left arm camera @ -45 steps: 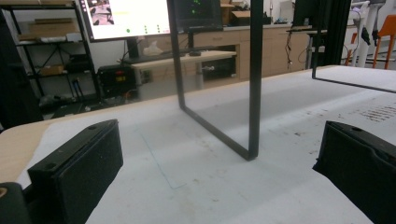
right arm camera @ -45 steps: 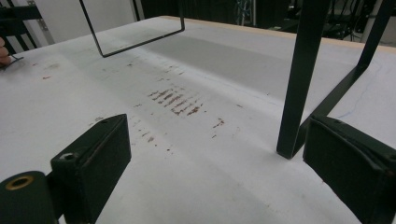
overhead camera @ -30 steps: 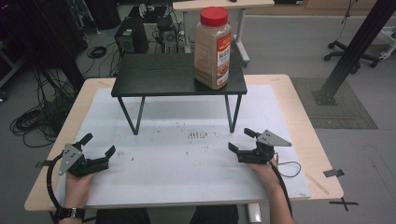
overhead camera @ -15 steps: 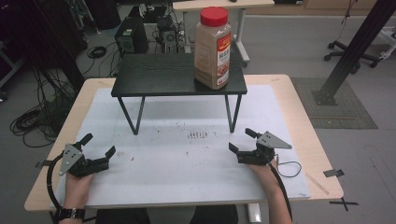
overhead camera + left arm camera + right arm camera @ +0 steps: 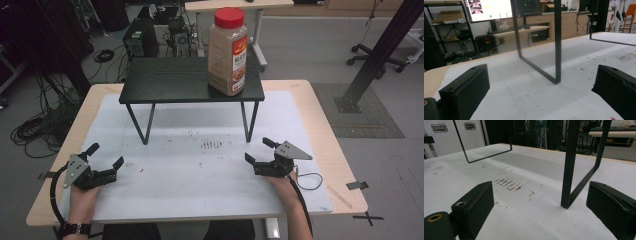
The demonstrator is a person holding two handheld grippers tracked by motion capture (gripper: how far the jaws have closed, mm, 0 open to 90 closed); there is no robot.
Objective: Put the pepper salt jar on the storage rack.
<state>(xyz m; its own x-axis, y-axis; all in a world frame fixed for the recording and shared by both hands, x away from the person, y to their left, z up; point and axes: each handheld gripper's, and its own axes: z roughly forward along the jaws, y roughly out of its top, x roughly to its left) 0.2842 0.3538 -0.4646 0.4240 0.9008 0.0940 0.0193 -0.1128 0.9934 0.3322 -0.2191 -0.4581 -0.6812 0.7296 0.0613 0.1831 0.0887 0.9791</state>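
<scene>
A tall spice jar (image 5: 229, 51) with a red lid stands on the right end of a small black stand (image 5: 165, 82) at the back of the table. My left gripper (image 5: 105, 155) rests low over the white mat near the front left, jaws wide apart and empty. My right gripper (image 5: 259, 150) sits near the front right, also open with nothing between its jaws. In the left gripper view the stand's left leg (image 5: 557, 47) rises ahead of my left gripper (image 5: 541, 92). In the right gripper view the stand's right leg (image 5: 570, 165) stands just beyond my right gripper (image 5: 541, 207).
A white mat (image 5: 200, 175) covers the wooden table (image 5: 325, 130), with dark reddish smudges (image 5: 211, 145) at its middle. A cable loop (image 5: 310, 181) lies by the right hand. Off the table are floor cables, equipment, a black post and a second table behind.
</scene>
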